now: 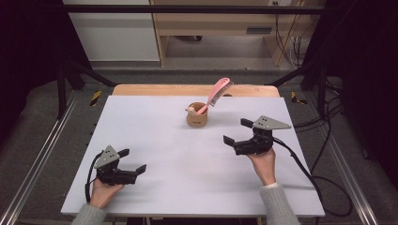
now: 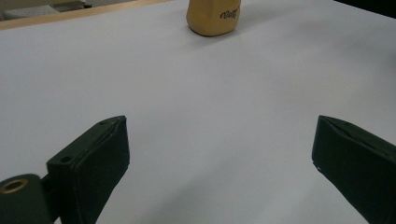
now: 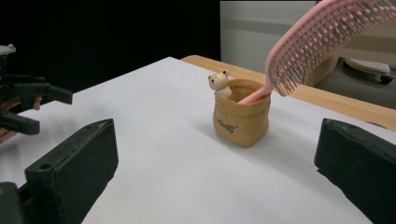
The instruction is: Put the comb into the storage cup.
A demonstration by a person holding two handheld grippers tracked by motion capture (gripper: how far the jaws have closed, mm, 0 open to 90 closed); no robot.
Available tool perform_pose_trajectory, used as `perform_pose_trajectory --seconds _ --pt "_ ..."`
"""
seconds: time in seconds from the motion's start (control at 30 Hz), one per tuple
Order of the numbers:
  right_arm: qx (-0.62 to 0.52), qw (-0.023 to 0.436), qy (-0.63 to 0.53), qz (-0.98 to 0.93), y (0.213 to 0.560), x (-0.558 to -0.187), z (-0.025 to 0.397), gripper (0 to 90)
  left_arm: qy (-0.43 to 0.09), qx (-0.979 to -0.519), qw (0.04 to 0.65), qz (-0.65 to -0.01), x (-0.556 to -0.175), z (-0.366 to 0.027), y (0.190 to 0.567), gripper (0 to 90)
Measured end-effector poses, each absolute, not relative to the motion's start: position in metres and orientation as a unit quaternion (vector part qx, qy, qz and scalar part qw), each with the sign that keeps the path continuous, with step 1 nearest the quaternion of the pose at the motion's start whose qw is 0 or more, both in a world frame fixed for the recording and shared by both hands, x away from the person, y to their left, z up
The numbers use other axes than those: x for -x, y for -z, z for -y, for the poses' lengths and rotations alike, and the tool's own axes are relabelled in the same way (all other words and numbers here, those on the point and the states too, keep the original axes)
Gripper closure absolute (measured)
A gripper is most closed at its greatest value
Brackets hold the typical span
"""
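While both wait open, right tool [image 1: 238, 131] seems nearest cup [image 1: 196, 118].

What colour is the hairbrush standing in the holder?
Pink; the hairbrush shows best in the right gripper view, handle down in the tan holder.

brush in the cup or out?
In. The pink brush stands handle-down inside the tan cup, bristle head leaning out above the rim.

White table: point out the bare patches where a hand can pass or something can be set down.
The white table is bare between the left gripper and right gripper, both open, and along its left side. The only crowded spot is far centre, where the tan pouch-shaped holder stands with the pink hairbrush leaning out.
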State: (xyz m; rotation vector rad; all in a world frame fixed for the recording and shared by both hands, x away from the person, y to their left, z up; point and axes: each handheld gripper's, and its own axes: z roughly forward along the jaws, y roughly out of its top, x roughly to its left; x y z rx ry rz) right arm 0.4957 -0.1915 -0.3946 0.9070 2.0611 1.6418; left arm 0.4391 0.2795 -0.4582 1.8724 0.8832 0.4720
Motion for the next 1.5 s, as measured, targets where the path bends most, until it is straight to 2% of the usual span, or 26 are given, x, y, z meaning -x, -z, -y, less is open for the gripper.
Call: perform_pose_trajectory --seconds 0.5,0.87,1.5 --pt "-0.328 0.167 -0.573 -0.732 0.427 -0.476 0.222 0.0 -0.194 -0.77 0.488 -0.363 -0.439 -0.279 0.459 3.9" --pt "-0.341 0.176 -0.576 -0.722 0.447 -0.463 0.247 0.0 -0.194 -0.77 0.488 -0.362 -0.439 -0.279 0.458 3.9" --pt "-0.35 0.17 -0.58 -0.716 0.469 -0.452 0.269 0.0 -0.196 -0.771 0.488 -0.359 -0.439 -0.278 0.458 3.9"
